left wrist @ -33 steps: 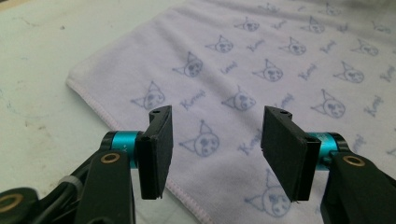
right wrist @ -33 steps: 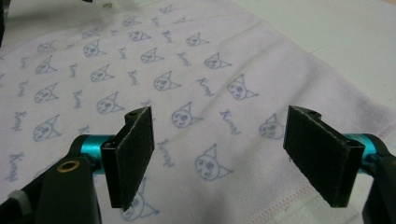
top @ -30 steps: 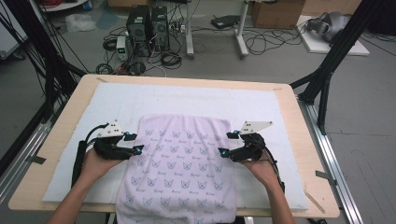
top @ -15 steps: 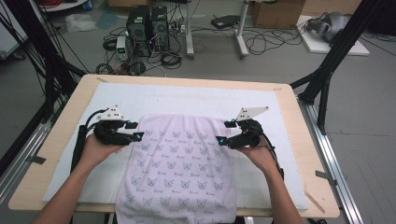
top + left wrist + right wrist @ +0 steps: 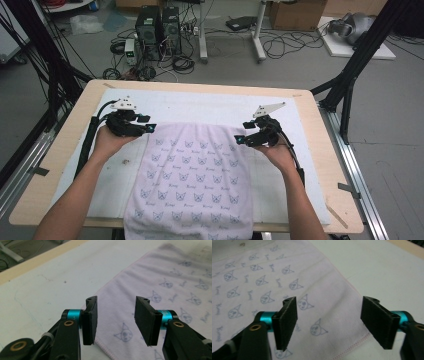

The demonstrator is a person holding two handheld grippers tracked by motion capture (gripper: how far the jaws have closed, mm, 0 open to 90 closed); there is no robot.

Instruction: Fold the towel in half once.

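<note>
The towel [image 5: 192, 177] lies flat on the bench [image 5: 320, 165], its long axis running from the far side to the near edge, which it overhangs. The left tongs [image 5: 149, 128] and right tongs [image 5: 240, 139] hover released at its two far corners, jaws just closing with nothing pinched.

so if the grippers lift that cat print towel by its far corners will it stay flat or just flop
Probably flop: the towel lies soft on the mat, its near end draped over the table edge. It looks thin and light, so should lift easily. The hemmed edge may give the open left gripper some purchase.

No legible txt on anything.
</note>
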